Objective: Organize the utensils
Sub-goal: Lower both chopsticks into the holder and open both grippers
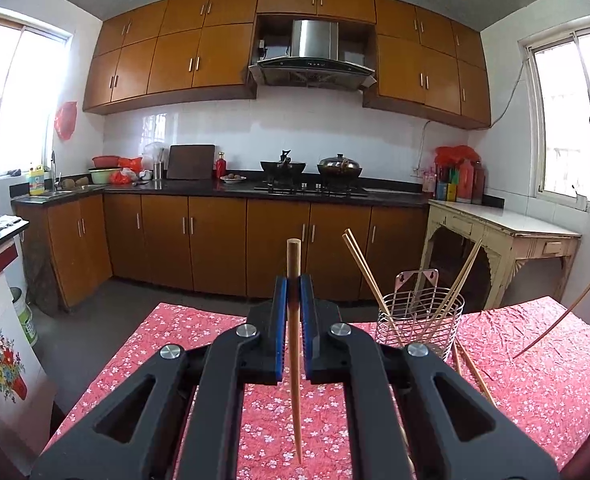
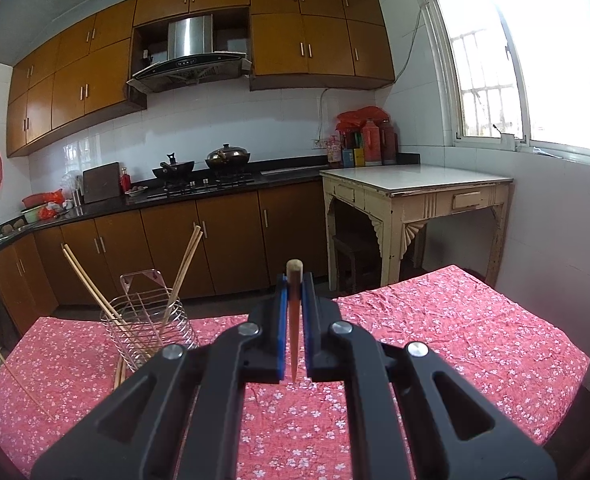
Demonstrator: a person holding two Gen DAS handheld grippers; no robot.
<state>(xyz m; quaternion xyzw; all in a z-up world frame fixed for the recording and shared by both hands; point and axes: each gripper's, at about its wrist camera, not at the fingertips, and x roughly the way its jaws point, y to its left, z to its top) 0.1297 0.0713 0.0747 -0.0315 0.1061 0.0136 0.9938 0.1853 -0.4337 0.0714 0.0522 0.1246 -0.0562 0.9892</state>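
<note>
We hold one chopstick (image 1: pixel 293 344) pinched upright in the left gripper (image 1: pixel 293 300) and another (image 2: pixel 293 320) in the right gripper (image 2: pixel 293 300), above the surface (image 2: pixel 455 340), ready for dropping into the wire holder (image 2: pixel 147 332)

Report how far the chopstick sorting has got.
Done: four chopsticks already stand in the wire holder on the floral tablecloth.
In hand: the left tongs are shut on one chopstick, and the right tongs are shut on another chopstick; both are clear of the cloth.
Left: both held sticks must go in, plus at least two loose chopsticks lying beside the holder.
</note>
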